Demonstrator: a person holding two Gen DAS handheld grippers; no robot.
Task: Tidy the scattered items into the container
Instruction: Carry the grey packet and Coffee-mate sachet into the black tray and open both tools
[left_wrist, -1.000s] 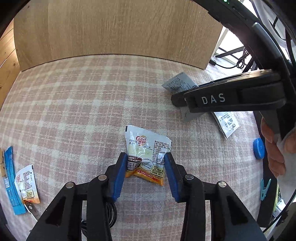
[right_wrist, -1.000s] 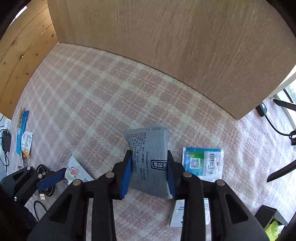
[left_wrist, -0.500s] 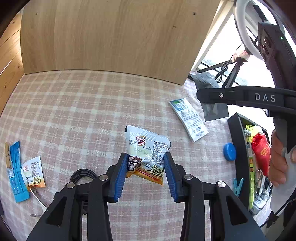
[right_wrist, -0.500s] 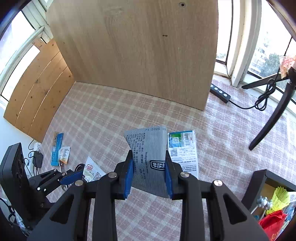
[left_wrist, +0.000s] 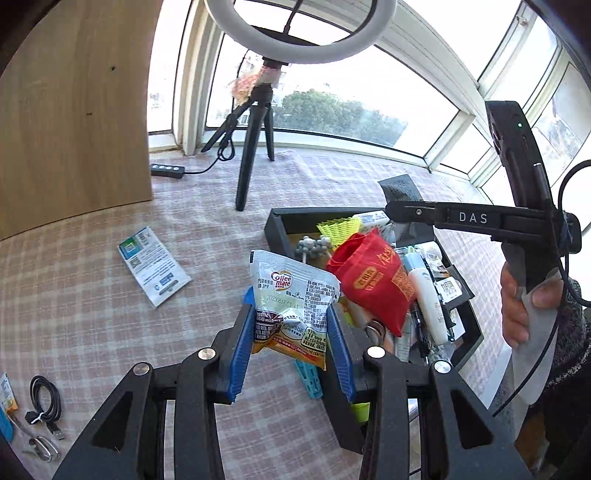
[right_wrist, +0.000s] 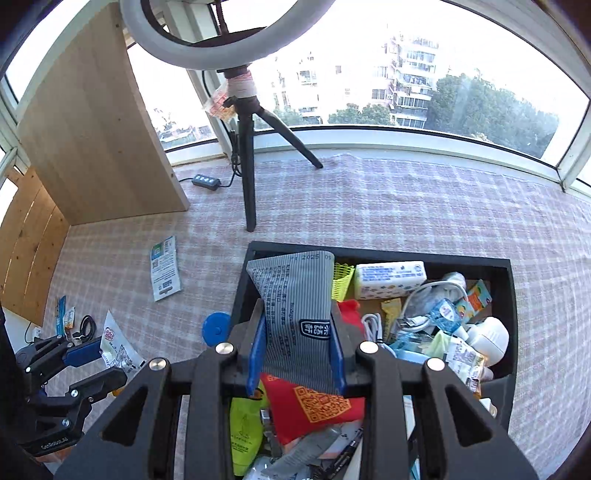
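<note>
A black container, crowded with oddments, sits on the checked cloth. The right gripper clamps a grey striped packet above the container's left end. Left of it, the left gripper pinches a Coffee mate sachet.

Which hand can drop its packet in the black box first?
Probably the right. The right gripper holds its striped grey packet directly over the black box. The left gripper holds its Coffee-mate packet beside the box's near edge, over the checked cloth.
</note>
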